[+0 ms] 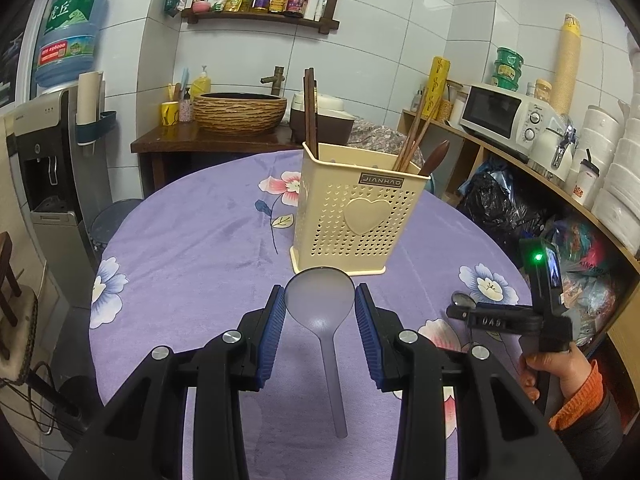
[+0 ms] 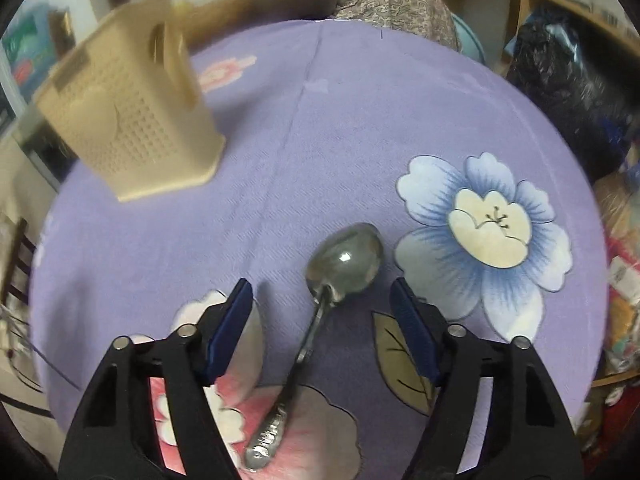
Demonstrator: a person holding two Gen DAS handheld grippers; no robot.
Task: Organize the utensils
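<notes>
A cream perforated utensil holder (image 1: 352,224) stands on the purple flowered tablecloth (image 1: 192,248), holding brown chopsticks and a wooden spoon. A translucent grey plastic rice spoon (image 1: 322,320) lies just in front of it, handle toward me. My left gripper (image 1: 320,300) is open, its blue pads on either side of the spoon's bowl. In the right wrist view a metal spoon (image 2: 320,320) lies on the cloth between the open fingers of my right gripper (image 2: 322,292). The holder (image 2: 128,120) shows blurred at upper left. The right gripper (image 1: 464,312) also shows in the left view.
A wooden washstand with a basin (image 1: 240,114) stands beyond the table. A shelf with a microwave (image 1: 504,114) runs along the right; black bags (image 1: 500,204) lie beneath it. A water dispenser (image 1: 44,160) stands at left.
</notes>
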